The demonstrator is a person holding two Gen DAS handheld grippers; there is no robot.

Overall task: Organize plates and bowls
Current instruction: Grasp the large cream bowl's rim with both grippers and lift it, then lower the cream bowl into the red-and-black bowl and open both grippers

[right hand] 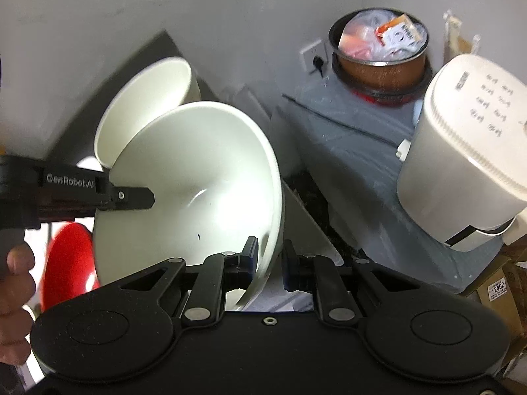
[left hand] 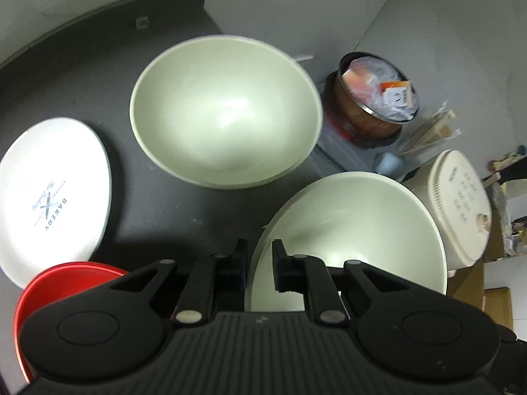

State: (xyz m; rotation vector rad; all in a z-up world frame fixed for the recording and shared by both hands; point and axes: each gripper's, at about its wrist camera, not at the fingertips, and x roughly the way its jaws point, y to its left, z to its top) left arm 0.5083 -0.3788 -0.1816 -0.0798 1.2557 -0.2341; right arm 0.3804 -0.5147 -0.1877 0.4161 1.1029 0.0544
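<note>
Gripping opposite sides of the near white bowl point(right hand: 191, 184), both tools held it tilted off the dark bench point(left hand: 82, 75). The right gripper point(right hand: 268, 265) had its fingers closed narrowly across the rim, one pad inside the wall and one outside; the left gripper point(left hand: 260, 265) pinched the rim on the other side in the same way. A second white bowl point(left hand: 225, 112) sat upright just beyond the held bowl, apparently the nesting target. Left of that second bowl lay a white plate point(left hand: 52, 194) printed with a bakery mark, with a red plate point(left hand: 62, 279) beside it. To do this well, I judged the held bowl should be levelled first, centred over the second bowl, then lowered evenly so the rims did not clip, with both pinches released only once it had seated.
</note>
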